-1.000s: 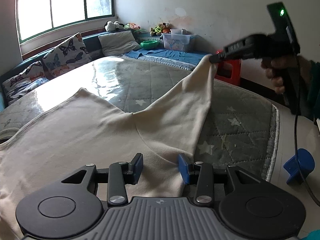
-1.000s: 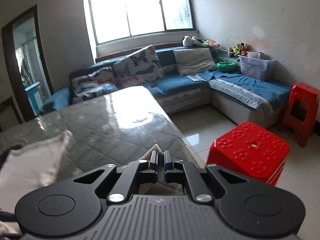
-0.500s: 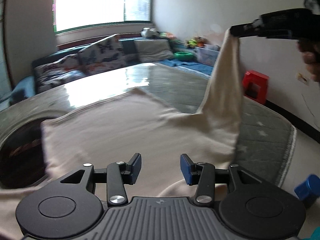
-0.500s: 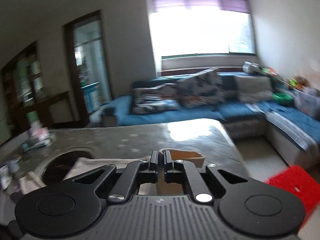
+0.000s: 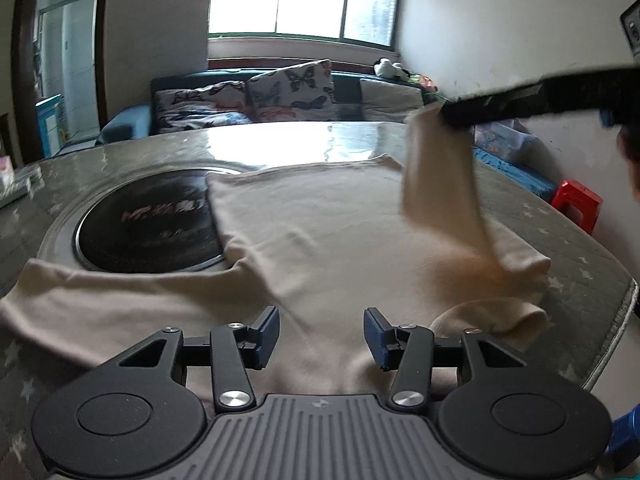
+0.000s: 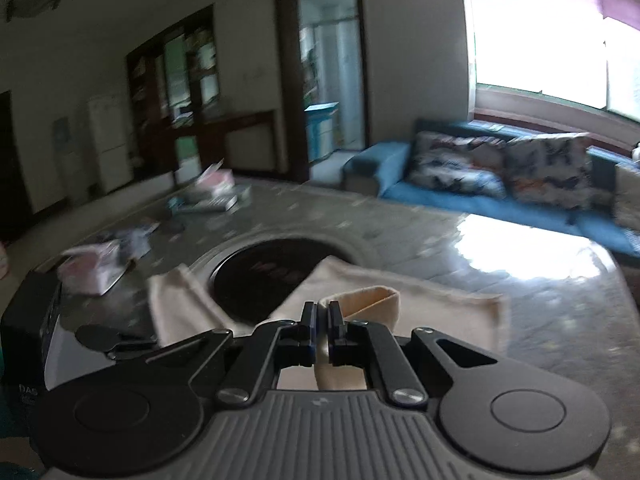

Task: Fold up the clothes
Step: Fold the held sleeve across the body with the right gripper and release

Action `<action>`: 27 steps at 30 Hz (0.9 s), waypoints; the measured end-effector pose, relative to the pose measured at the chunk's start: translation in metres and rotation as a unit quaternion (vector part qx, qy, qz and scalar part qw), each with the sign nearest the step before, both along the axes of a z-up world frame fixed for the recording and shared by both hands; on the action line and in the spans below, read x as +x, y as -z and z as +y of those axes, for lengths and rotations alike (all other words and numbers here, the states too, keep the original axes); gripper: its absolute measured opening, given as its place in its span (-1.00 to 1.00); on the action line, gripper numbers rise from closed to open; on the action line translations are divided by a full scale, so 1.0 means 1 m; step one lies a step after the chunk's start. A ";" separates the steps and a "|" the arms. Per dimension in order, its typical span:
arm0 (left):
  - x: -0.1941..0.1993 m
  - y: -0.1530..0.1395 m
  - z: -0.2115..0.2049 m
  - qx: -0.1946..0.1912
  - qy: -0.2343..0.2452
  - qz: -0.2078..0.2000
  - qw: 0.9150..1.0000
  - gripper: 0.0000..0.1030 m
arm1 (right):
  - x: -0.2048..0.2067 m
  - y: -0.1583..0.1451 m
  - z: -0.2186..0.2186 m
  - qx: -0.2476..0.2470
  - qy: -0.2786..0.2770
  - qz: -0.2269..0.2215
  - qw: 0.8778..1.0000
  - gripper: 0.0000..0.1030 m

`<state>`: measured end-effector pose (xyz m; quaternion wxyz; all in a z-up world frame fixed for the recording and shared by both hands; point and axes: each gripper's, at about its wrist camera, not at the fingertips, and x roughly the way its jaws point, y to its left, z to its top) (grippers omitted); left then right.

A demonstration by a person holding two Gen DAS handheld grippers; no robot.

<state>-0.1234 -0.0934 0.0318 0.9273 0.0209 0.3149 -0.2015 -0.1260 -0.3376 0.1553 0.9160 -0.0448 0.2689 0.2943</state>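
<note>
At upper right of the left wrist view, the right gripper (image 5: 452,114) pinches the sleeve (image 5: 436,176) above the beige top (image 5: 320,232) on the table (image 5: 580,248); the left gripper (image 5: 321,330), jaws just widening, holds nothing, so the unpinned body could drag.

your right claw (image 6: 319,330), pinched on the sleeve (image 5: 436,176) of the cream top (image 5: 320,232), has carried it from out past the desk (image 5: 560,232) edge up and in over the garment, so the sleeve now hangs above the body. your left claw (image 5: 321,334) has just been opening wider, nothing pressed between its pads, and has slid along the cloth; the dark round inset (image 5: 148,224) has come into view.
</note>
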 end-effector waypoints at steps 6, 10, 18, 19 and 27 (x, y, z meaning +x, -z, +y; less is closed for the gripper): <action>-0.005 -0.002 0.010 -0.007 -0.014 0.001 1.000 0.01 | -0.002 0.035 0.028 -0.016 -0.047 0.047 0.998 -0.84; -0.005 -0.007 0.013 -0.013 -0.016 -0.005 1.000 0.01 | -0.009 0.031 0.022 -0.017 -0.051 0.044 0.998 -0.74; 0.001 -0.008 0.002 -0.010 0.002 -0.012 1.000 -0.04 | -0.007 0.033 -0.043 -0.067 0.028 0.055 0.996 -0.70; 0.002 -0.007 0.000 -0.010 0.003 -0.011 1.000 -0.08 | -0.007 0.038 -0.052 -0.076 0.038 0.060 0.995 -0.70; 0.009 -0.003 -0.016 0.008 0.013 -0.008 1.000 -0.26 | -0.009 0.081 -0.096 -0.081 0.075 0.110 0.988 -0.70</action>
